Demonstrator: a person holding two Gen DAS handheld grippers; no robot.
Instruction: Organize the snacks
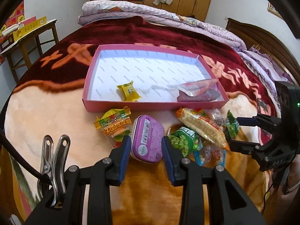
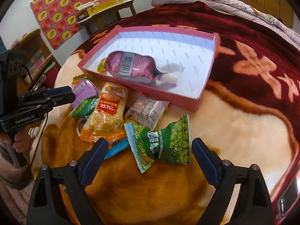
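A pink tray (image 1: 155, 105) lies on the bed and holds a yellow candy (image 1: 129, 91) and a purple-pink pouch (image 1: 198, 91). The tray (image 2: 198, 98) and pouch (image 2: 131, 66) also show in the right wrist view. In front of it lies a pile of snacks. My left gripper (image 1: 146, 142) has its blue pads on both sides of a purple tin (image 1: 147, 138), touching it. My right gripper (image 2: 150, 150) is open, its fingers either side of a green pea packet (image 2: 165, 142). It also shows open in the left wrist view (image 1: 234, 131).
The pile holds a yellow gummy packet (image 1: 112, 123), an orange noodle-snack bag (image 2: 108, 112), a second green pea packet (image 1: 181, 140), a clear wrapped snack (image 2: 148, 112) and a blue packet (image 2: 117, 149). A folded quilt (image 1: 150, 13) lies at the far bed end. A wooden table (image 1: 28, 39) stands left.
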